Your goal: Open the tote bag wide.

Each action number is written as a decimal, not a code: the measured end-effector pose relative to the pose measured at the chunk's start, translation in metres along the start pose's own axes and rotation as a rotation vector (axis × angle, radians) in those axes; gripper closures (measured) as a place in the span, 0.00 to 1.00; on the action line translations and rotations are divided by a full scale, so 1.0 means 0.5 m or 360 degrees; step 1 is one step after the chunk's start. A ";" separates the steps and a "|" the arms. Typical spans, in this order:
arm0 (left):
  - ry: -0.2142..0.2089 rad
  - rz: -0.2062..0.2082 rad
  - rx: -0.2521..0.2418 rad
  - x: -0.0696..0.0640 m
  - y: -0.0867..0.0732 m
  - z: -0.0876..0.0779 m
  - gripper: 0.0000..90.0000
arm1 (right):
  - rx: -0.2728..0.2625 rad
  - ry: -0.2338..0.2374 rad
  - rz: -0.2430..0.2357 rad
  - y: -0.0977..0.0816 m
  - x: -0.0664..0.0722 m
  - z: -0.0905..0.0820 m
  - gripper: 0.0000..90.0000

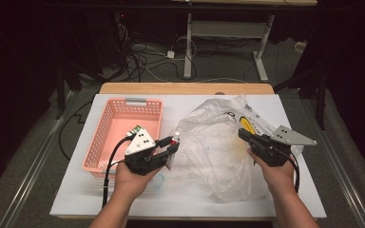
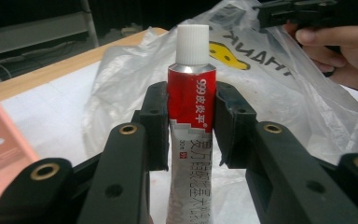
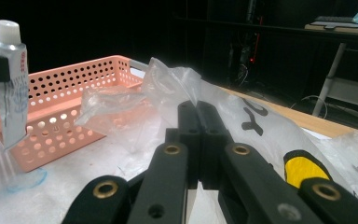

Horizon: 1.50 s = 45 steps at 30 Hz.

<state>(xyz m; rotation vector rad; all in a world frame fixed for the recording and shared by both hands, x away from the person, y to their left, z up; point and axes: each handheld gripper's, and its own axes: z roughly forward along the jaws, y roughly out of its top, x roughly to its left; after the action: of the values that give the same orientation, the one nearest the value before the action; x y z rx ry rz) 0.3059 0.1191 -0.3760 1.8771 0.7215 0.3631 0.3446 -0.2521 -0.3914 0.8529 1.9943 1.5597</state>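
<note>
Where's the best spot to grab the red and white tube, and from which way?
Grab the tube across its upper body, just under the white cap, coming from the side so a jaw lands on each flat face. It stands cap up, and the left gripper already clamps it there. The body looks flattened lower down, so the firmer part near the cap probably holds steadier.

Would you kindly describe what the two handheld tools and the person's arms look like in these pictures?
The left tool and the right tool are both matte black, with two flat-sided jaws joined by linkage bars with brass-ringed pivot holes. Each carries a grey three-cornered plate on top; the left one's shows dark dots. A black cable trails from each. The person's forearms are bare, with no sleeves in view.
</note>
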 end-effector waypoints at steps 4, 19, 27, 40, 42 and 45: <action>-0.0032 0.0026 0.0017 -0.014 -0.002 0.018 0.74 | 0.0003 0.0002 0.0008 0.000 0.002 0.001 1.00; -0.0075 0.0090 0.0061 -0.053 0.015 0.107 0.74 | 0.0009 0.0001 0.0010 -0.003 0.002 0.004 1.00; -0.0090 0.0098 0.0102 -0.060 0.022 0.165 0.74 | -0.0006 0.0002 0.0011 -0.002 0.000 0.003 1.00; -0.0074 0.0153 0.0196 -0.060 0.019 0.241 0.74 | -0.0030 -0.0003 0.0011 0.003 -0.004 0.004 1.00; -0.0066 0.0146 0.0204 -0.057 0.018 0.248 0.74 | -0.0035 -0.0003 0.0012 0.004 -0.004 0.005 1.00; -0.0057 0.0144 0.0220 -0.057 0.015 0.259 0.74 | -0.0037 -0.0001 0.0010 0.005 -0.003 0.004 1.00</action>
<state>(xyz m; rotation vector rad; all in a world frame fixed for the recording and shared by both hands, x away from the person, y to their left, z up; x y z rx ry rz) 0.3577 0.0047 -0.4198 2.0463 0.6531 0.3434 0.3475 -0.2512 -0.3894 0.8509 1.9714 1.5827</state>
